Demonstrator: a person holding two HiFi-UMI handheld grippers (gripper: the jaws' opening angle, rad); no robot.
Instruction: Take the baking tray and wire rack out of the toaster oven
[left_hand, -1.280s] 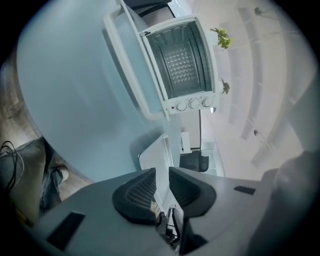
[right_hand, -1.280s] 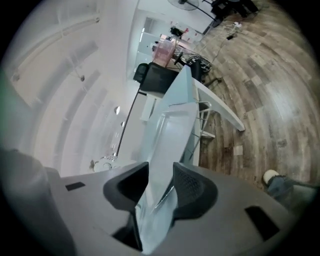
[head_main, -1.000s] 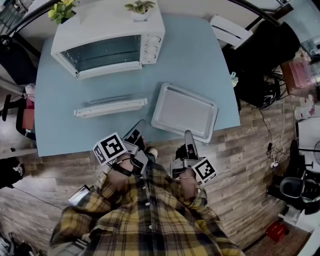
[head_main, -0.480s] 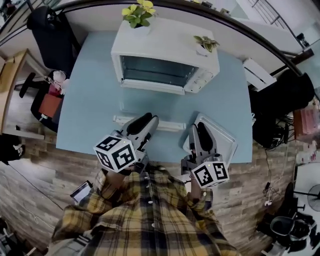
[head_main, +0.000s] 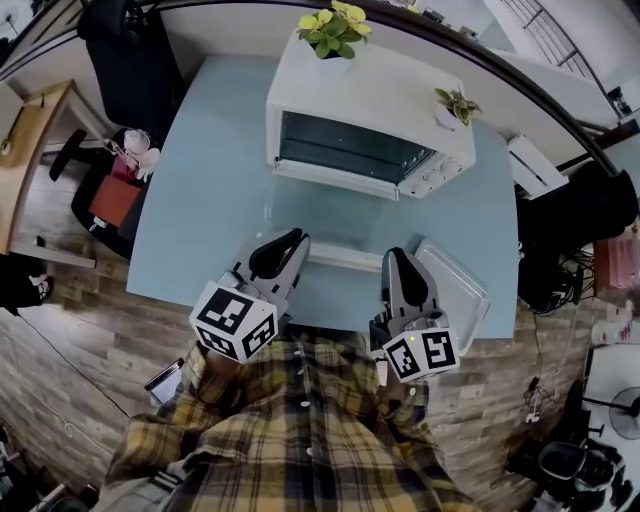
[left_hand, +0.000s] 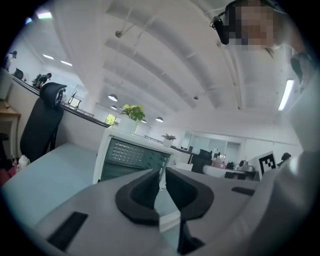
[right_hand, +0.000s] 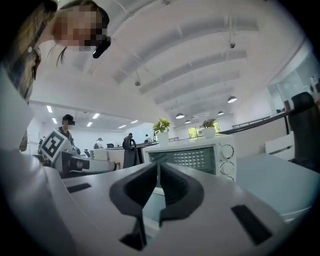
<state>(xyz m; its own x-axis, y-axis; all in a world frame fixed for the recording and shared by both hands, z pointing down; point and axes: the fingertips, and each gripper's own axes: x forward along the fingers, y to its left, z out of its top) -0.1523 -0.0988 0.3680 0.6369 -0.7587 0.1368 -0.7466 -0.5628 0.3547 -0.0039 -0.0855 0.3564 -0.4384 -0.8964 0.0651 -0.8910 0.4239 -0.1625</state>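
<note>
The white toaster oven (head_main: 365, 110) stands at the back of the blue table (head_main: 200, 200) with its glass door closed. The baking tray (head_main: 462, 285) lies on the table at the front right, partly hidden by my right gripper (head_main: 397, 258). A strip of the wire rack (head_main: 345, 258) shows between the two grippers. My left gripper (head_main: 295, 240) hovers over the table's front edge. Both point level at the oven (left_hand: 132, 157) (right_hand: 192, 157). The jaws of both are closing to a thin slit with nothing between them, left gripper (left_hand: 162, 172), right gripper (right_hand: 159, 167).
Two potted plants (head_main: 333, 25) (head_main: 456, 103) sit on top of the oven. A black office chair (head_main: 120, 40) stands at the table's far left corner, and a white box (head_main: 535, 165) lies past the right edge. Other people and desks show far off in the gripper views.
Both grippers rose from beside the person's lap to over the table's front edge and rolled over. Their jaws narrowed. The head view swung, so the oven now sits centre right.
</note>
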